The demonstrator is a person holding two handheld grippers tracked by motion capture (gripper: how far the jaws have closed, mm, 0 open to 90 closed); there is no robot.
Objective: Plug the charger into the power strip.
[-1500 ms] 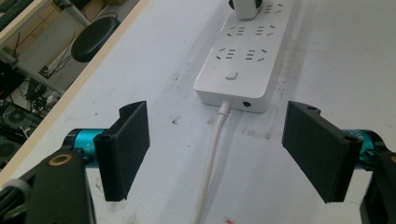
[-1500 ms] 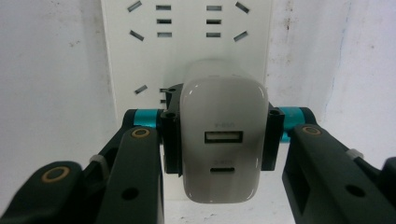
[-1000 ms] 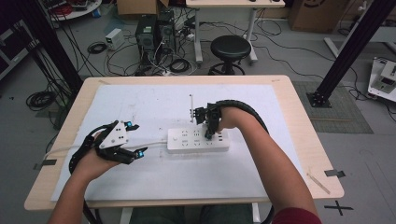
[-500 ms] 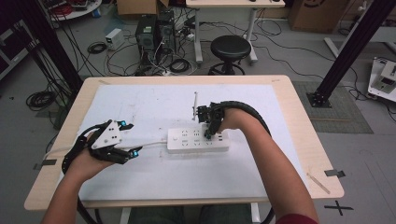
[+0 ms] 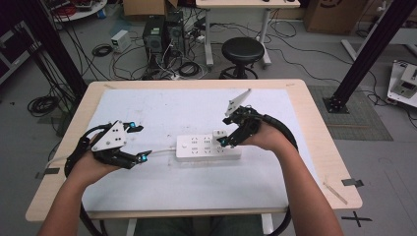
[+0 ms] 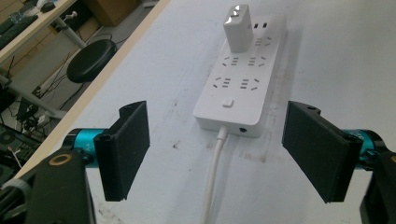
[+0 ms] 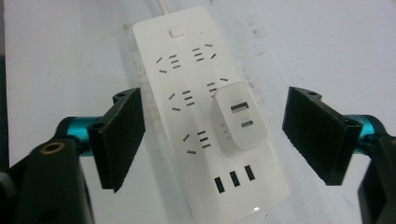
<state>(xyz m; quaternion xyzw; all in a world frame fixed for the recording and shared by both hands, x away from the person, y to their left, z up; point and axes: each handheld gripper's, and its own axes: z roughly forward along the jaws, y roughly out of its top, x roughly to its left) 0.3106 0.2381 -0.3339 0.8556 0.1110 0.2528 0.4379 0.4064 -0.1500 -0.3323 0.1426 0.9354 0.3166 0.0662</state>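
The light, rigid charger [image 7: 238, 122] sits plugged into the power strip [image 7: 187, 74]; right gripper [image 7: 212, 135] fingers, just spread, flank it at three and nine o'clock, the likely hold.

Charger [image 5: 219, 134] sits plugged into the power strip [image 5: 196, 147] — at its right end.

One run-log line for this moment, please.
right gripper: jaws just opened, nothing between them | charger: plugged into power strip | left gripper: open, facing strip's cable end
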